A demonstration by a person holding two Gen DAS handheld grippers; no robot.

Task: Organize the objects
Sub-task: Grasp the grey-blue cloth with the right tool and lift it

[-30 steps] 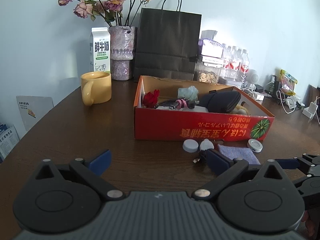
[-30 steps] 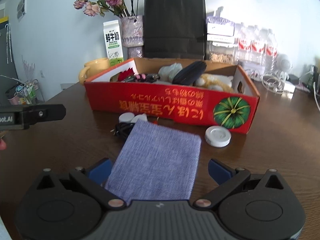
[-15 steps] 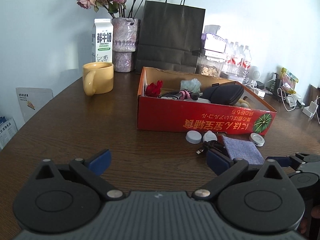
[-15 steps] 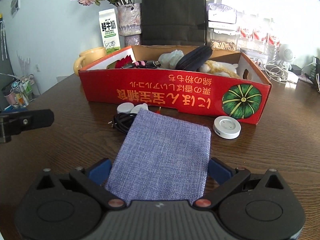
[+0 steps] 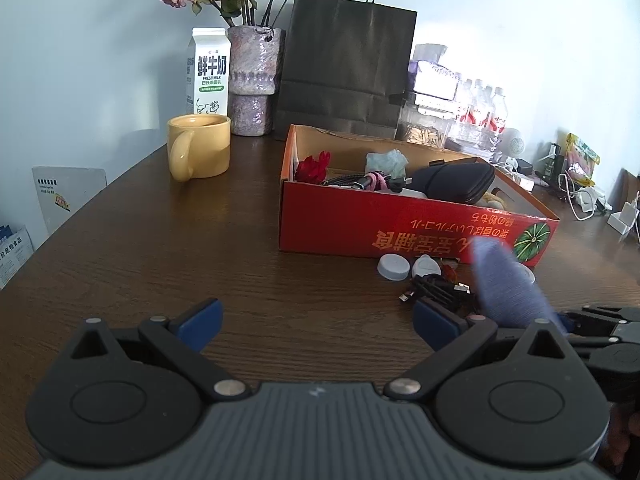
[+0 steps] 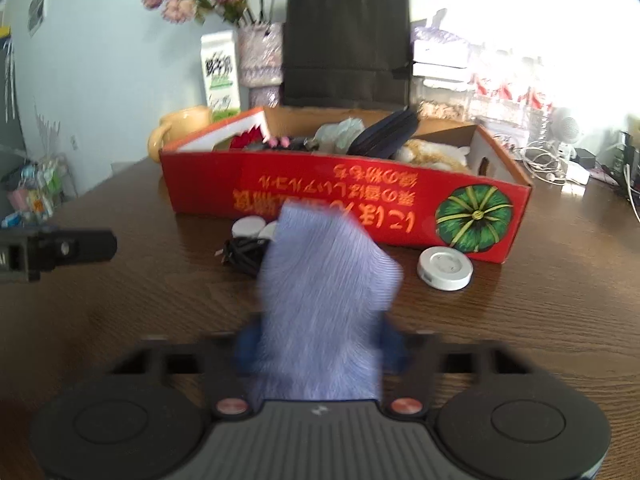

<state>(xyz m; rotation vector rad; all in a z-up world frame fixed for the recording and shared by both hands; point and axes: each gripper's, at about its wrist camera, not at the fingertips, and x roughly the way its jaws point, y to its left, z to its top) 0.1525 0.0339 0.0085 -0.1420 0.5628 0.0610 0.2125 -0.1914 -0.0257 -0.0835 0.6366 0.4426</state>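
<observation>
**Lavender cloth in your right claw, box straight ahead**

Your right gripper (image 6: 318,344) is closing on the near end of the lavender woven fabric pouch (image 6: 324,280); its long axis points at the red cardboard box (image 6: 320,188) just beyond. Your left gripper (image 5: 316,320) hangs wide open, empty, farther off.

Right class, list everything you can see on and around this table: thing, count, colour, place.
Box: one, red, table centre, holding mixed items.
Cloth: one, blue-grey, between the right gripper's fingers, bunched up.
Discs: three, white, in front of the box.
Cable: one, black, coiled by the discs.
Mug: one, yellow, left of the box.
Milk carton: one, white, behind the mug.
Vase: one, purple, dried roses, by the carton.
Paper bag: one, black, behind the box.
Water bottles: several, clear, far right.
Left hand-held gripper: open, empty.
Right hand-held gripper: closing on the cloth.
</observation>
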